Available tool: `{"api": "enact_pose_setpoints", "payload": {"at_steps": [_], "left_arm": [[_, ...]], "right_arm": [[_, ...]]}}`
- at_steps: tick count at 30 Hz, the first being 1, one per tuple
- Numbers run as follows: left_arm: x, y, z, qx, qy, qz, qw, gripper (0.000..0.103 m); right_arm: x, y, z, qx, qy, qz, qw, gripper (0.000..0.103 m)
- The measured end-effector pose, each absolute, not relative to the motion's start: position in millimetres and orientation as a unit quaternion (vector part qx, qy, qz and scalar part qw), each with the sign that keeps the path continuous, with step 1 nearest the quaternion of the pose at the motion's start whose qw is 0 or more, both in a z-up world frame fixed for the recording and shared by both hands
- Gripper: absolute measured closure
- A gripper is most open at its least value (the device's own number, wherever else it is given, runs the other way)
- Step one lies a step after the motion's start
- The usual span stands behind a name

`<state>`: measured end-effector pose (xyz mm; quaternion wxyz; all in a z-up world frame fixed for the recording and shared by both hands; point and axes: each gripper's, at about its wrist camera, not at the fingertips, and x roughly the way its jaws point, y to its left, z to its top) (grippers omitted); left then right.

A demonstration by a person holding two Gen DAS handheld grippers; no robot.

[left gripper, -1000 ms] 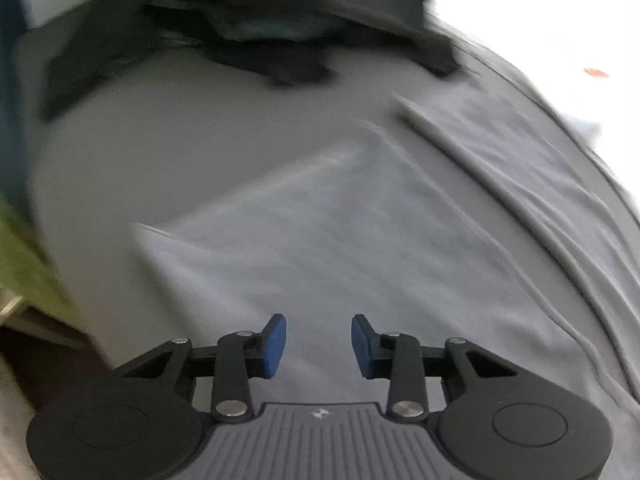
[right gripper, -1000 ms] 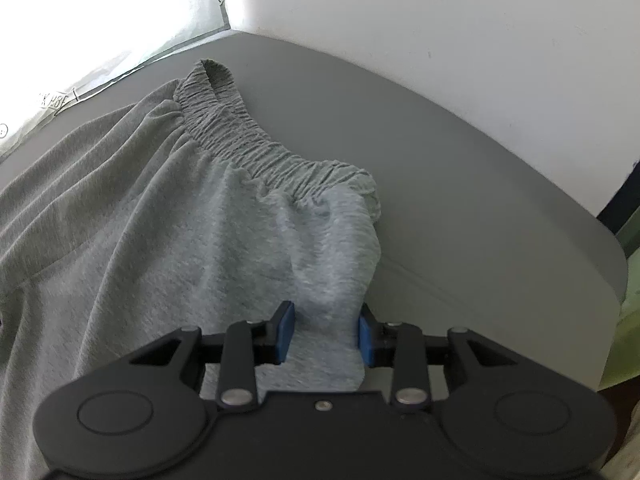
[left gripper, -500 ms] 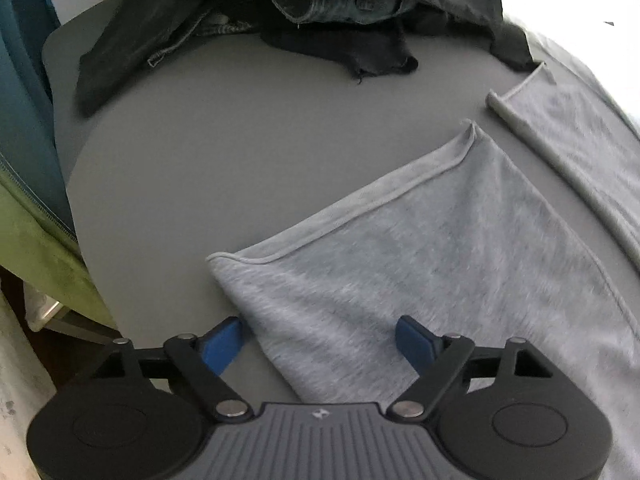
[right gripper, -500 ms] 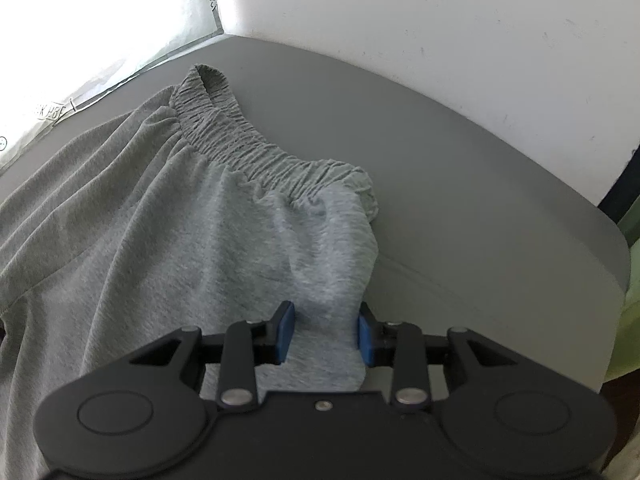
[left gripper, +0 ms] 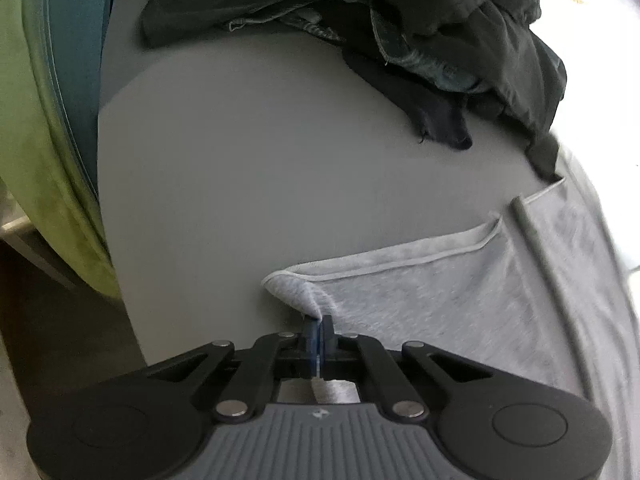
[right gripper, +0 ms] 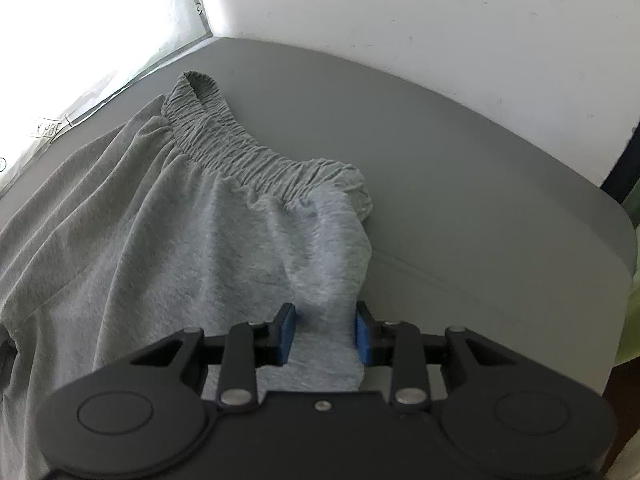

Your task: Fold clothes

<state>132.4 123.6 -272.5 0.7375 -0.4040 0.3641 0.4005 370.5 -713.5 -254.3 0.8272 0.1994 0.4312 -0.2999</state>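
Note:
Grey sweatpants lie on a grey table. In the left wrist view my left gripper point(left gripper: 317, 326) is shut on the near corner of a grey pant leg point(left gripper: 432, 292) by its hem, and the cloth puckers up at the pinch. In the right wrist view my right gripper point(right gripper: 325, 332) has its blue pads partly apart with the side of the sweatpants point(right gripper: 224, 240) between them, just below the elastic waistband point(right gripper: 256, 152). The pads press the cloth on both sides.
A heap of dark clothes point(left gripper: 420, 28) lies at the far end of the table point(left gripper: 248, 160). Green and blue fabric point(left gripper: 52, 120) hangs off the left edge. A white wall point(right gripper: 440, 20) and a bright window pane point(right gripper: 80, 32) border the table point(right gripper: 480, 184).
My left gripper went from wide open over the pant leg to shut on its near corner, which now lifts slightly. The right gripper has kept its hold and barely moved.

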Motion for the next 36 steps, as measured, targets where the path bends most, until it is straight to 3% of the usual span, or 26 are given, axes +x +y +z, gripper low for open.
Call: {"api": "enact_pose_setpoints", "payload": {"at_steps": [2,4,5,10,20,36], "left_arm": [[135.7,119.9,-269.4,-0.402,0.358,0.392,0.746,0.103],[141.0,117.0,-265.4,-0.397,0.354,0.386,0.754,0.103],[143.7,116.0,-262.9,-0.395,0.351,0.384,0.757,0.103],[159.7,115.8,-234.9,-0.379,0.325,0.378,0.780,0.103],[210.5,111.4,-181.5,-0.364,0.263,0.345,0.824,0.103],[292.3,119.6,-174.0,-0.379,0.232,0.362,0.819,0.103]], "right_arm": [[368.8,-717.0,-253.8,0.206,0.431,-0.300,0.826,0.081],[362.3,-727.5,-252.1,0.242,0.426,-0.299,0.819,0.100],[359.0,-732.8,-251.2,0.260,0.423,-0.298,0.816,0.102],[340.8,-752.0,-239.5,0.349,0.379,-0.292,0.806,0.102],[343.7,-756.8,-192.7,0.414,0.296,-0.264,0.819,0.102],[384.4,-749.7,-162.9,0.440,0.238,-0.285,0.817,0.102]]}}
